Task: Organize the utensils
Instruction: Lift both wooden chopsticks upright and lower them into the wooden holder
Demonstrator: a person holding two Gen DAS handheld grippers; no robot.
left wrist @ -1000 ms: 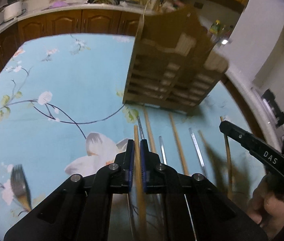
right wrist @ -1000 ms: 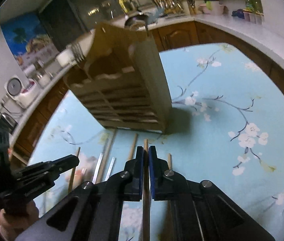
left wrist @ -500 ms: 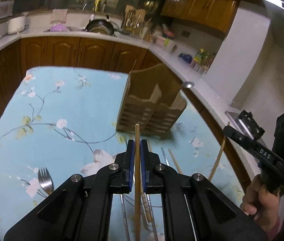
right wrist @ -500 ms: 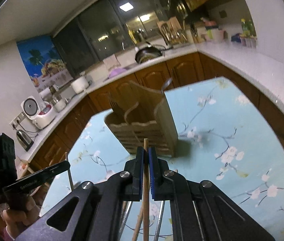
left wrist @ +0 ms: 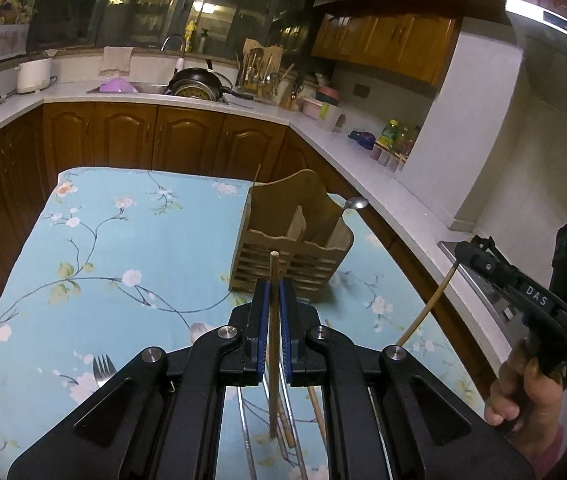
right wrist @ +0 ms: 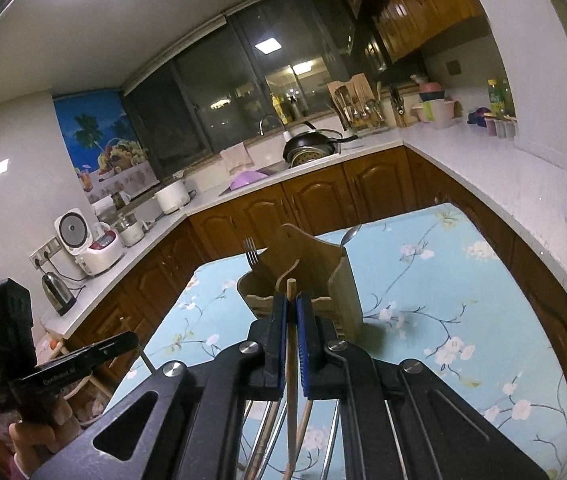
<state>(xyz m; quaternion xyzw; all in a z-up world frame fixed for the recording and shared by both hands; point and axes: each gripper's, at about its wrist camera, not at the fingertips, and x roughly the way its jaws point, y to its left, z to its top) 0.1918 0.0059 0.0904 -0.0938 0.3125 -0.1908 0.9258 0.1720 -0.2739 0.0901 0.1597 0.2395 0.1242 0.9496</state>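
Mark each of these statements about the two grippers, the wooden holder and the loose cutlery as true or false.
1. The left gripper is shut on a wooden chopstick. True.
2. The right gripper is open and holds nothing. False: it grips a chopstick too.
3. The wooden utensil holder lies on its side. False: it stands upright.
4. A fork lies on the floral tablecloth. True.
5. A spoon stands in the holder. True.
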